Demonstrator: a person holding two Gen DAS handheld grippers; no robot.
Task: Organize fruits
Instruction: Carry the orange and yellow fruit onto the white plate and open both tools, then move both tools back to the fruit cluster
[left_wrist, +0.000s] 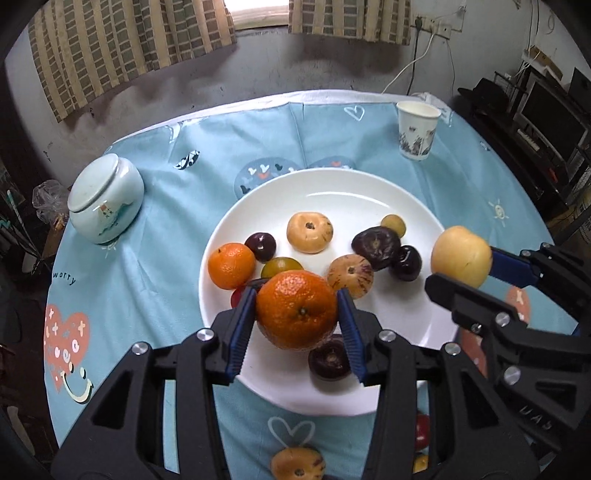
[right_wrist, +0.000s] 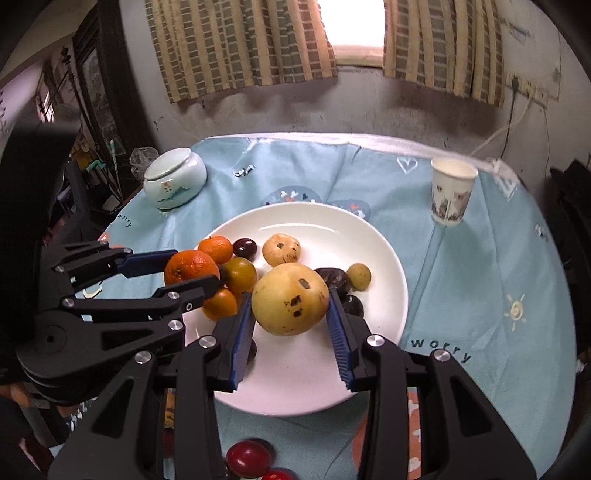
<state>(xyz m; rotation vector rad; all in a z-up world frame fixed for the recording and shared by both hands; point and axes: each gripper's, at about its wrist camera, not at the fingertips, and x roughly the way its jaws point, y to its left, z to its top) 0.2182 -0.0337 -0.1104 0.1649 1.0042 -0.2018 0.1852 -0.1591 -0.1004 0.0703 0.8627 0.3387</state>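
A white plate sits on a round table under a light blue cloth printed with hearts. The left gripper is clamped on an orange, its blue pads pressing both sides, and holds it over the plate's near left edge. The right gripper is closed on a pale yellow pear with dark spots, held above the plate's middle. On the plate lie a smaller orange, several dark purple fruits, two tan striped fruits and small yellow-green ones. A red fruit lies on the cloth near the camera, off the plate. A lidded ceramic jar stands far left, and a paper cup far right.
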